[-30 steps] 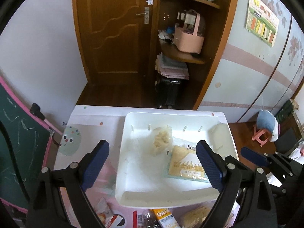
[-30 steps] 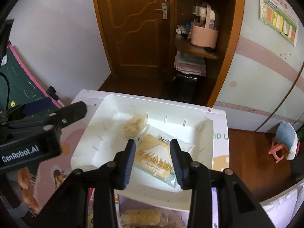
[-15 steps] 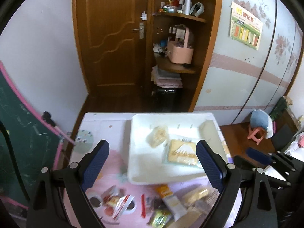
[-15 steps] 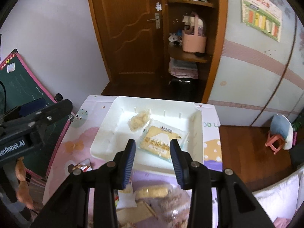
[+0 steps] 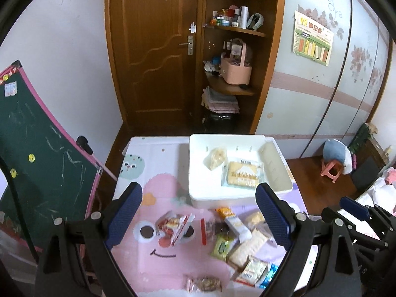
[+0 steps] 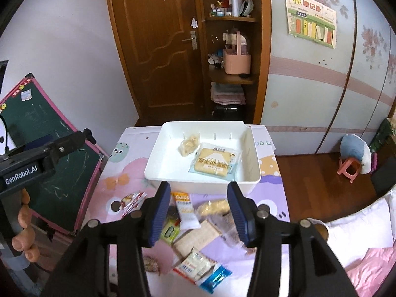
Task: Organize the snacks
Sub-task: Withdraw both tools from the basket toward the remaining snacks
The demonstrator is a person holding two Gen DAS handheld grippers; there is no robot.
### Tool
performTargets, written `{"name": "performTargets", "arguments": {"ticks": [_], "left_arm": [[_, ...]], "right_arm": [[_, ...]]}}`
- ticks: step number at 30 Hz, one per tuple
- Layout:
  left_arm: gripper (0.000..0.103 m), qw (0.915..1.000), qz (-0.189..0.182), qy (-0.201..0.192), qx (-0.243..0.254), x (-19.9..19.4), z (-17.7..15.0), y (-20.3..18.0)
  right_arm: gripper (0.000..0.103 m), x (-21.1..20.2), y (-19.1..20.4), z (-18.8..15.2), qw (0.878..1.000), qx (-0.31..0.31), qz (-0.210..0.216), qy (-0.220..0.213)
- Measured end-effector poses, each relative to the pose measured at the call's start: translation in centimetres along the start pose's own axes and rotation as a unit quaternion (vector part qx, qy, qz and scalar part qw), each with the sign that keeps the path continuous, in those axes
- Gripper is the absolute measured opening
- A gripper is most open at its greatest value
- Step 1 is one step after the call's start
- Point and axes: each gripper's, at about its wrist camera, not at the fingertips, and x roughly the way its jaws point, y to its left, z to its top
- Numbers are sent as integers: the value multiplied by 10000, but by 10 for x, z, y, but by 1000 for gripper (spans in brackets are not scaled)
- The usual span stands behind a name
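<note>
Blue-padded left gripper (image 5: 198, 214) fingers wide, empty; right gripper (image 6: 201, 214) fingers apart, seemingly empty, above snacks (image 6: 195, 235)

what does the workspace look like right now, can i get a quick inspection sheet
surface: small table with a pink and purple cartoon mat
job's things: white bin at the far side holds a Fuji pack and a clear bag; loose snacks lie piled on the mat in front of it
clutter: red-and-white packet lies apart to the left of the pile
grippers: left gripper open, empty, above the mat; right gripper open, empty, above the pile
cables: black cable at the left edge
surroundings: chalkboard on the left, wooden door, shelf with a pink basket, pink stool
</note>
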Motion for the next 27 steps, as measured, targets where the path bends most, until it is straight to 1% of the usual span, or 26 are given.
{"name": "performTargets", "arguments": {"ticks": [4, 8, 10, 12, 15, 17, 19, 21, 23, 24, 26, 27], "left_arm": [[92, 10000, -66, 28, 4, -13, -18, 9], [93, 9998, -102, 89, 151, -20, -40, 16], [93, 9995, -172, 188, 186, -18, -52, 19], [93, 9990, -186, 335, 208, -10, -64, 22], [93, 9970, -279, 688, 219, 11, -86, 22], [93, 9943, -428, 928, 301, 27, -103, 21], [93, 9907, -580, 1120, 512, 43, -122, 14], [93, 9867, -625, 1270, 797, 59, -140, 6], [93, 9801, -759, 1460, 1106, 77, -160, -1], [93, 9767, -748, 1573, 1250, 87, -171, -5], [93, 9686, -862, 1765, 1527, 105, -191, -11], [93, 9656, -832, 1850, 1626, 112, -198, -14]], "right_arm": [[52, -9, 6, -13, 10000, -6, -25, -2], [53, -14, 4, -27, 9999, 71, -38, 73], [56, -13, 0, -34, 9998, 159, -35, 141], [57, -11, -4, -42, 9995, 233, -77, 197], [57, -3, -11, -58, 9988, 305, -114, 359], [57, 7, -14, -71, 9979, 344, -151, 525], [57, 20, -19, -87, 9964, 420, -153, 719], [57, 32, -24, -102, 9944, 483, -186, 918], [57, 46, -27, -120, 9915, 570, -160, 1155], [57, 54, -29, -129, 9894, 625, -145, 1304], [57, 69, -33, -146, 9854, 721, -141, 1538], [57, 77, -35, -156, 9829, 765, -187, 1665]]}}
